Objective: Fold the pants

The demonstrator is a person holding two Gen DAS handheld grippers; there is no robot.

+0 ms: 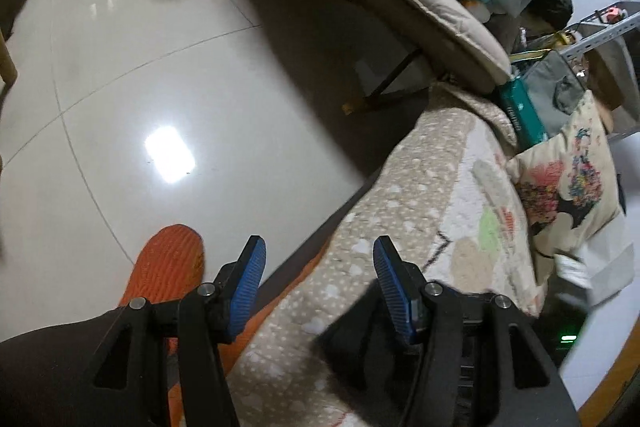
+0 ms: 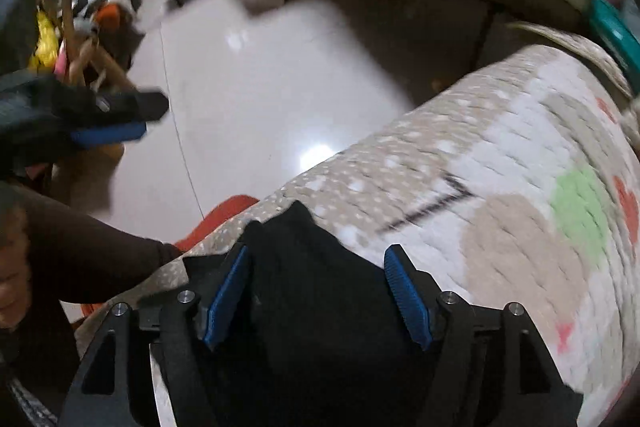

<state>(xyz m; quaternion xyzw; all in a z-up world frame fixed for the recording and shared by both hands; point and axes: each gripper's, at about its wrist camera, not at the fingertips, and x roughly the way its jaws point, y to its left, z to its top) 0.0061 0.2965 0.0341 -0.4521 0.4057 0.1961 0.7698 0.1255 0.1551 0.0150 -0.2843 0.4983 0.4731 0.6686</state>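
The black pants (image 2: 320, 291) lie on the patterned bed cover (image 2: 500, 207) near its front edge, in the right wrist view. My right gripper (image 2: 316, 263) is open, its blue pads either side of the pants' upper end, above the cloth. My left gripper (image 1: 318, 259) is open and empty, held over the edge of the bed cover (image 1: 400, 227); it also shows in the right wrist view (image 2: 120, 119) at far left, over the floor. The pants do not show in the left wrist view.
A glossy tiled floor (image 1: 140, 67) lies left of the bed. An orange slipper (image 1: 168, 263) is by the bed edge. A padded chair (image 1: 420, 7) piled with bags stands beyond. A printed pillow (image 1: 568, 171) lies on the bed.
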